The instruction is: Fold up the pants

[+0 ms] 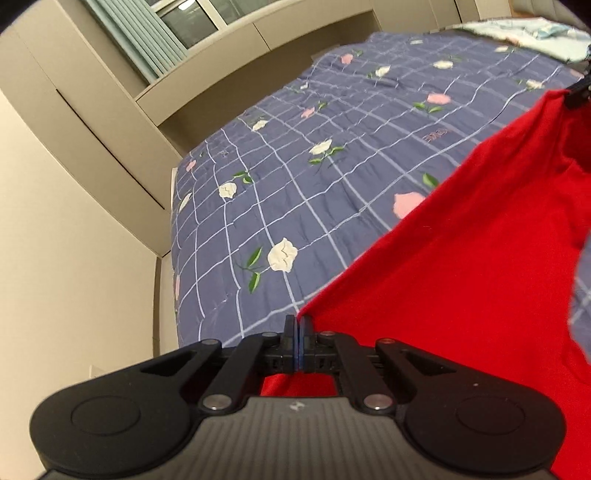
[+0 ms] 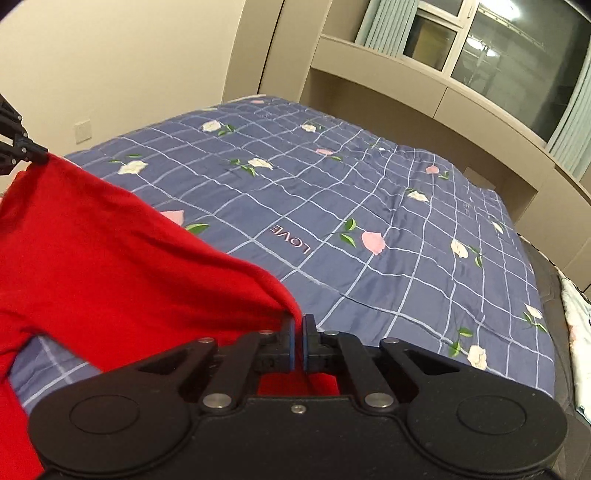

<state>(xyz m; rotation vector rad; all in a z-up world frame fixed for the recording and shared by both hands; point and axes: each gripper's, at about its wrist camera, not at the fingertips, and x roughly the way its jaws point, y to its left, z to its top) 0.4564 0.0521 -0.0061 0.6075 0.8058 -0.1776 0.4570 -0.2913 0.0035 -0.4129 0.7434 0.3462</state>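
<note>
The red pants (image 1: 461, 266) hang stretched between my two grippers above the bed. My left gripper (image 1: 298, 321) is shut on one corner of the red cloth, which runs up and right to the other gripper's black tip (image 1: 578, 92) at the frame's edge. In the right wrist view my right gripper (image 2: 298, 321) is shut on another corner of the red pants (image 2: 110, 258). From there the cloth spans left to the left gripper's tip (image 2: 37, 155). Part of the cloth sags below both grippers, out of sight.
A blue checked quilt with flower prints (image 2: 369, 229) covers the bed under the pants. Beige cabinets and a window with pale curtains (image 2: 498, 48) line the far side. A light patterned blanket (image 1: 524, 33) lies at one end of the bed. A wall socket (image 2: 82, 130) sits on the plain wall.
</note>
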